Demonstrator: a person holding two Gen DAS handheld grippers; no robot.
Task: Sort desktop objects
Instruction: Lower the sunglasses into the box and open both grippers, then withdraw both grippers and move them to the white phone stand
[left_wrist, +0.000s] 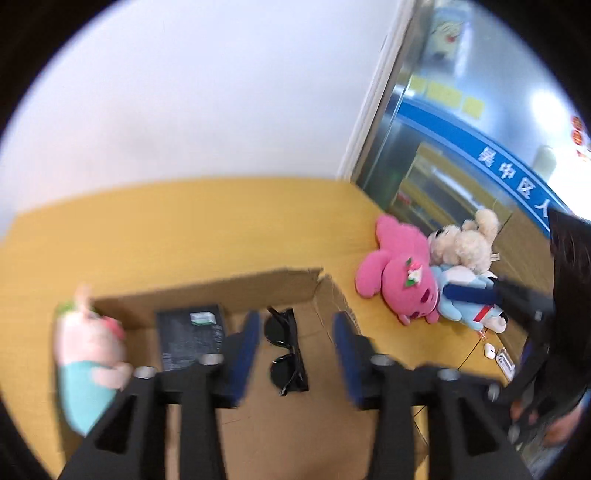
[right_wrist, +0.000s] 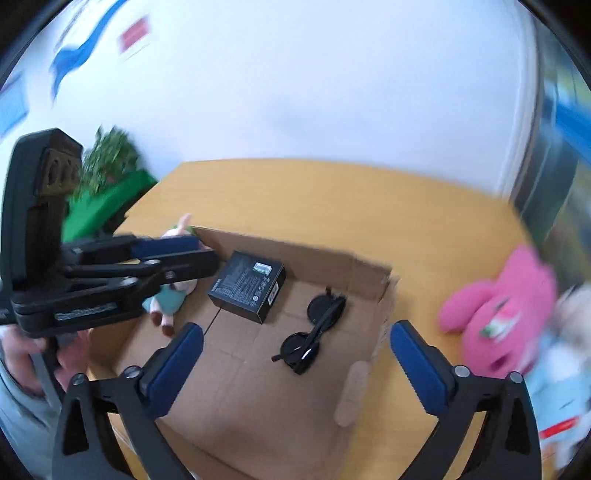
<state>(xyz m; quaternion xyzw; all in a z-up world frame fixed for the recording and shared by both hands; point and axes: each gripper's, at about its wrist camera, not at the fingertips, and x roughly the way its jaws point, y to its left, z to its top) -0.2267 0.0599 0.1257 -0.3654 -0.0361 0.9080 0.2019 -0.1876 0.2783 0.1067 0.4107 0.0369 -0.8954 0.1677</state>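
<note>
— Where do the things stand?

— The sunglasses (right_wrist: 314, 334) and the black box (right_wrist: 246, 285) lie on the floor of the cardboard box (right_wrist: 354, 275), apart from each other; the pink plush (right_wrist: 495, 317) lies on the tabletop (right_wrist: 332, 195) outside it, right of the wall, with other plush toys (left_wrist: 461, 266) piled against it; a small pig plush (left_wrist: 88, 354) lies at the left wall.

— And your fingers?

— Both pairs spread wide, nothing in them; my left gripper (left_wrist: 295, 343) and right gripper (right_wrist: 295, 373) hover over the box.

— Next?

— I judge one placing finished; probably swing right to the pink plush and close on its soft body.
</note>
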